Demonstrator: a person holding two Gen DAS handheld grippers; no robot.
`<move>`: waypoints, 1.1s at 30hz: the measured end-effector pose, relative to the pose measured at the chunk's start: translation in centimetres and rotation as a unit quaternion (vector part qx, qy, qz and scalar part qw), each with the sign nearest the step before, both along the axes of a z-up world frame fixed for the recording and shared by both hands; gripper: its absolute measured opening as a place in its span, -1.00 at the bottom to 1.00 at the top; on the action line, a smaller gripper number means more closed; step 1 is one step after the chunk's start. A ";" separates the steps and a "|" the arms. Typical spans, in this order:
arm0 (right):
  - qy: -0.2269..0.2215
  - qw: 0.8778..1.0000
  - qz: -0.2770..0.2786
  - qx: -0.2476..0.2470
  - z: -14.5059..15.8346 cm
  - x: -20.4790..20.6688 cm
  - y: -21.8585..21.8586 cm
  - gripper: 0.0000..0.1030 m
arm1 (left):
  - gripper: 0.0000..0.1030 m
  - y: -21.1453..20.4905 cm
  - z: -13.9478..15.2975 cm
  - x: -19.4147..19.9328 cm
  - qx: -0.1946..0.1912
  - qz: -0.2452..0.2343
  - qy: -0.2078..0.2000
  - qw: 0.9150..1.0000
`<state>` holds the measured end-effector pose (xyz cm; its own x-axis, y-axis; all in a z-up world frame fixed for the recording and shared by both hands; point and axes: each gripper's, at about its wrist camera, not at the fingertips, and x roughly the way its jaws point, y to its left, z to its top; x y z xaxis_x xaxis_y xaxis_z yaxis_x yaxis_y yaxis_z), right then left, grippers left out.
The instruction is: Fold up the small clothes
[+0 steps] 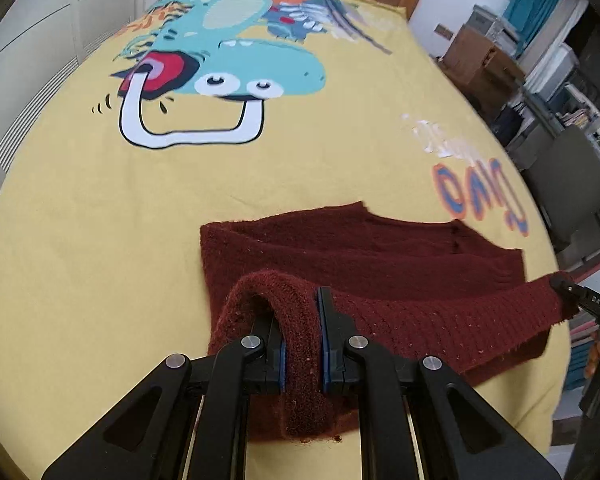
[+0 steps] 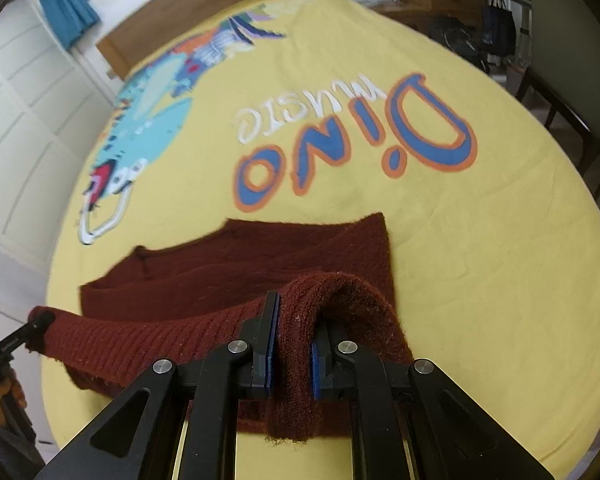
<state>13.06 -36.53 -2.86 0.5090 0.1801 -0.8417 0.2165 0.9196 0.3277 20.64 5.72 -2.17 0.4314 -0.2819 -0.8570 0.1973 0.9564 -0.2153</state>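
I am pinching the near hem of the maroon knit garment [image 1: 364, 248] in both left tongs [image 1: 302, 340] and right tongs [image 2: 290, 344], lifting it off the yellow bedspread [image 1: 100, 208]; first fold only beginning, I judge.

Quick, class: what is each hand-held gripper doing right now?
Left hand-held gripper: closed on the sweater.
Right hand-held gripper: closed on the sweater.
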 end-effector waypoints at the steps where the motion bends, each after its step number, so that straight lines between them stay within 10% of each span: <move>1: 0.011 1.000 -0.002 -0.001 -0.8 0.6 0.0 -0.76 | -0.81 -0.1 -1.0 0.6 0.004 0.003 0.006 1.000; 11: 0.071 0.997 -0.005 -0.030 -6.2 2.8 0.7 -0.65 | -0.69 -2.2 -5.7 1.6 0.086 -0.011 0.002 0.996; 16: 0.074 0.997 0.001 -0.035 -5.8 2.6 1.0 -0.29 | -0.09 -2.4 -5.6 1.2 0.081 -0.004 0.015 0.997; 21: 0.039 0.998 0.004 -0.051 -3.1 1.8 1.5 0.59 | 0.86 -2.9 -3.1 0.0 0.073 0.002 -0.016 0.997; 33: -0.048 0.987 0.081 -0.128 -1.3 -0.6 8.6 0.71 | 0.98 -7.4 -3.8 -3.1 0.064 -0.045 -0.040 0.996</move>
